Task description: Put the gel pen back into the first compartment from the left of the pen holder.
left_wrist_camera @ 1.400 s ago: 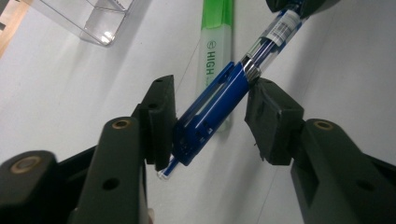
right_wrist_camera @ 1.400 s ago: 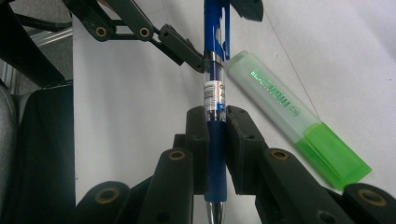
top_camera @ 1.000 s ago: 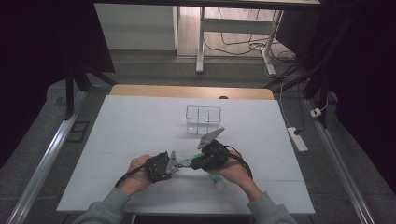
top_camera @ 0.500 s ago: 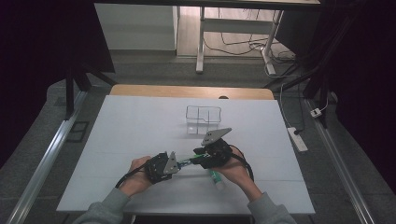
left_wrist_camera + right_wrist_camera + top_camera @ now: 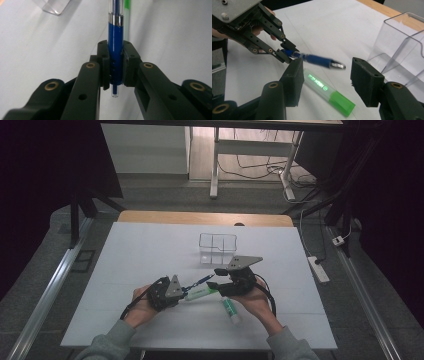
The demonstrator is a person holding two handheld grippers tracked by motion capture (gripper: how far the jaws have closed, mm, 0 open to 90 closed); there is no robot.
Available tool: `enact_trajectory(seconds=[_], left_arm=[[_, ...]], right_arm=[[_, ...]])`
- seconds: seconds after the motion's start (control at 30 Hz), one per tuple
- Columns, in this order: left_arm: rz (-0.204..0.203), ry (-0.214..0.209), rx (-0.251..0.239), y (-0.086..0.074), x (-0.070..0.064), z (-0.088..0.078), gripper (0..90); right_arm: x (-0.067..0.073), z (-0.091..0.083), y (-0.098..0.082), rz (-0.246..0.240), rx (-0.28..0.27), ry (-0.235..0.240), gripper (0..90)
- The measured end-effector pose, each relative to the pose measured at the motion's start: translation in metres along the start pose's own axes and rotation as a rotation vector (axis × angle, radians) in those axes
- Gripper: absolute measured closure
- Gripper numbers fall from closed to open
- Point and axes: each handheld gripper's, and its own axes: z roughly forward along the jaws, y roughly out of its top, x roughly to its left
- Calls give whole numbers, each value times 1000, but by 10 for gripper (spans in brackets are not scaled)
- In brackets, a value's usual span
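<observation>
Blue pen [image 5: 115,47] was pinched in your left hand-held gripper [image 5: 115,65], its tip between the spread jaws of your right hand-held gripper [image 5: 325,75], above a green highlighter [image 5: 328,93].

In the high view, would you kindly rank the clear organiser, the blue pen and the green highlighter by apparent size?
1. Clear organiser, clearly largest.
2. Green highlighter and blue pen: both partly hidden by the claws, so too close to rank.
</observation>
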Motion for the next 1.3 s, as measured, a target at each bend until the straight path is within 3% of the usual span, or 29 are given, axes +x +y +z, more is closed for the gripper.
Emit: enact_trajectory(seconds=[0.17,0.37,0.53,0.63,1.0,1.3], left_arm=[[-64,3,-34,-3,6,-3,783],[-107,11,-90,-5,11,-9,783],[-141,1,-119,-6,13,-10,783],[-166,-33,-144,-6,13,-11,783],[-157,-46,-160,-3,10,-10,782],[-120,-77,-159,1,0,-4,782]], right_arm=[[-3,-4,-2,24,-20,-12,430],[-4,-4,-3,48,-33,-11,403],[-3,-3,-4,50,-36,-7,398],[-3,-3,-4,53,-39,-6,398],[-1,1,-4,58,-43,6,390],[2,3,-4,77,-77,-4,382]])
